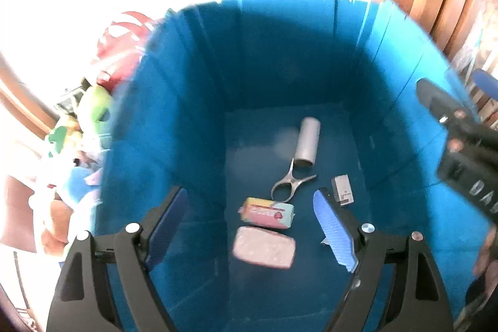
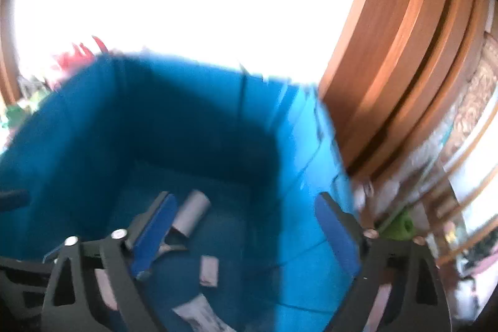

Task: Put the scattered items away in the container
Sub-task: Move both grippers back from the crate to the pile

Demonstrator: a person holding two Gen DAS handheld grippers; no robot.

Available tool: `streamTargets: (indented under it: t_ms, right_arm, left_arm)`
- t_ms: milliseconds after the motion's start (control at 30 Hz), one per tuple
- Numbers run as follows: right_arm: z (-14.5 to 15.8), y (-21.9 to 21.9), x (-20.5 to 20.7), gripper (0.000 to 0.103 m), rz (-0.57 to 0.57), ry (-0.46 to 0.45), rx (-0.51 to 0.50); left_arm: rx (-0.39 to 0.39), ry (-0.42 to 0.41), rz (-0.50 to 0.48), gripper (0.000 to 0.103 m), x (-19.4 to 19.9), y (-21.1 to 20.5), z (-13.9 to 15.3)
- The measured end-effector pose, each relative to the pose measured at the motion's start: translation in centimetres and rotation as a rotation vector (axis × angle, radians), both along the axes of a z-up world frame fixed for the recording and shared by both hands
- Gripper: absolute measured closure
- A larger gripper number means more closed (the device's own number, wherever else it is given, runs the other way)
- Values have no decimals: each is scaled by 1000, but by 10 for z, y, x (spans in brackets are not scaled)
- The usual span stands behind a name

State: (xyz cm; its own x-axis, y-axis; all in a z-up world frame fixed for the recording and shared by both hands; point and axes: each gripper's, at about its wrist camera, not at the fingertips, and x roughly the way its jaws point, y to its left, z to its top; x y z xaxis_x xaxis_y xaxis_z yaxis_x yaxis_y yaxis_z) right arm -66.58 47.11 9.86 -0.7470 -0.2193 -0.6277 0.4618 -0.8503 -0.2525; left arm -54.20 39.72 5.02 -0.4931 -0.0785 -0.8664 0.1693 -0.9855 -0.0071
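Both the left gripper (image 1: 252,226) and right gripper (image 2: 249,232) hang spread and empty over the blue bin (image 1: 193,101); the pastel packet's (image 1: 267,212) lettering is unreadable.

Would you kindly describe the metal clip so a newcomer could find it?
Look inside the deep blue fabric bin, on its floor. Beside the grey cardboard tube's near end lies the silver metal clip, the only shiny wire-shaped piece, with a looped handle, above the pastel packet.

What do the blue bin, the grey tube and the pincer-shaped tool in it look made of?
Blue bin: likely fabric, matte walls with fold creases. Grey tube: hollow, dull surface, perhaps cardboard or plastic. Pincer-shaped tool: probably metal, thin with a silvery sheen.
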Motion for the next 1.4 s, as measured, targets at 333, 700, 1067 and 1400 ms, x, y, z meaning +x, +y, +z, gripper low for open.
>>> streamTargets:
  t_ms: [333, 700, 1067, 1400]
  right_arm:
    - [76, 7, 122, 0, 117, 68, -169]
    - [76, -115, 305, 0, 224, 147, -300]
    - [-14, -253, 412, 0, 299, 17, -302]
    - [-134, -273, 386, 0, 254, -193, -165]
  left_arm:
    - [-3, 285, 61, 20, 123, -81, 93]
    - [-32, 411, 109, 20, 283, -247, 78]
    - [-69, 284, 221, 20, 363, -394, -31]
    - [-2, 185, 246, 20, 349, -393, -125]
